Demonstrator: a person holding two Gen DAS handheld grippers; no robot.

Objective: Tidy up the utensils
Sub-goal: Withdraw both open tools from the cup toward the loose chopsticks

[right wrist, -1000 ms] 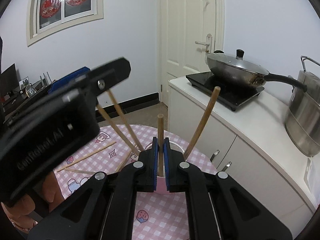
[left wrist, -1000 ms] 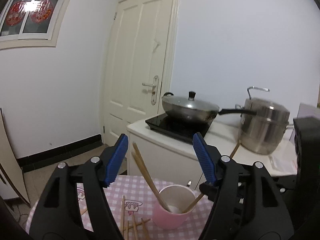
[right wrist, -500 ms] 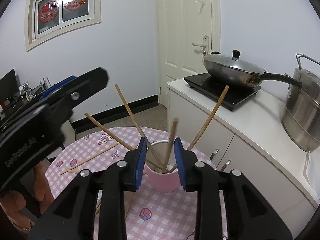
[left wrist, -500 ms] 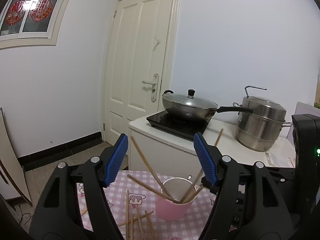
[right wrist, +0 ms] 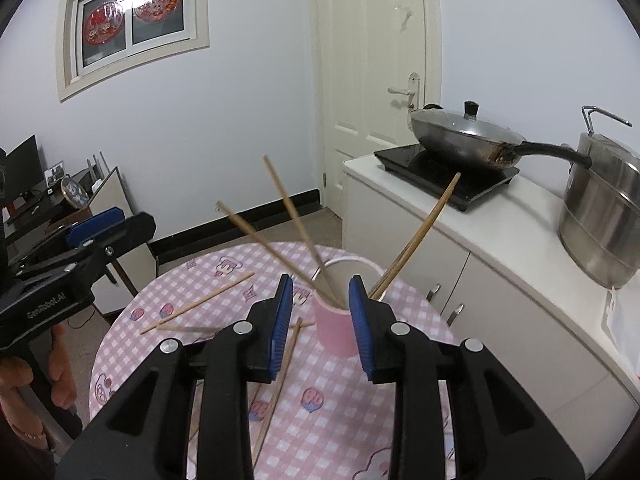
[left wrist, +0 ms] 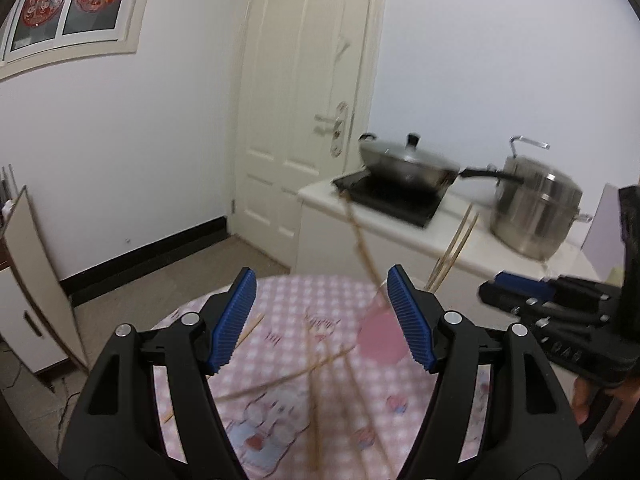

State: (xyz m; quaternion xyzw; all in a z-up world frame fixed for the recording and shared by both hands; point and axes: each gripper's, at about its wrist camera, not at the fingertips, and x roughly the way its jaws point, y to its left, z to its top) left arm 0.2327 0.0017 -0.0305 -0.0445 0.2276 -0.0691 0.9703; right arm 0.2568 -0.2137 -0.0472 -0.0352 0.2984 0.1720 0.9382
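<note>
A pink cup (right wrist: 334,328) stands on the round table with the pink checked cloth (right wrist: 340,408); several wooden chopsticks (right wrist: 296,220) lean out of it. My right gripper (right wrist: 320,320) hangs open just in front of the cup, with nothing between its pads. More chopsticks (right wrist: 200,304) lie loose on the cloth to the left and under the right gripper. In the blurred left wrist view my left gripper (left wrist: 320,308) is open and empty, with the cup (left wrist: 378,340) behind its right finger. Loose chopsticks (left wrist: 288,376) lie below it. The right gripper (left wrist: 496,290) shows at the right edge.
A white counter (right wrist: 500,232) runs close behind the table, with a lidded wok (right wrist: 460,136) on a black hob and a steel pot (right wrist: 600,208). A door (right wrist: 372,80) stands behind. A person's hand (right wrist: 60,372) holds the left gripper (right wrist: 120,226) at the left.
The right gripper opened and let go of a chopstick, which now leans in the cup, and it drew back. The left gripper swung away to the left, so the cup slid right in its view.
</note>
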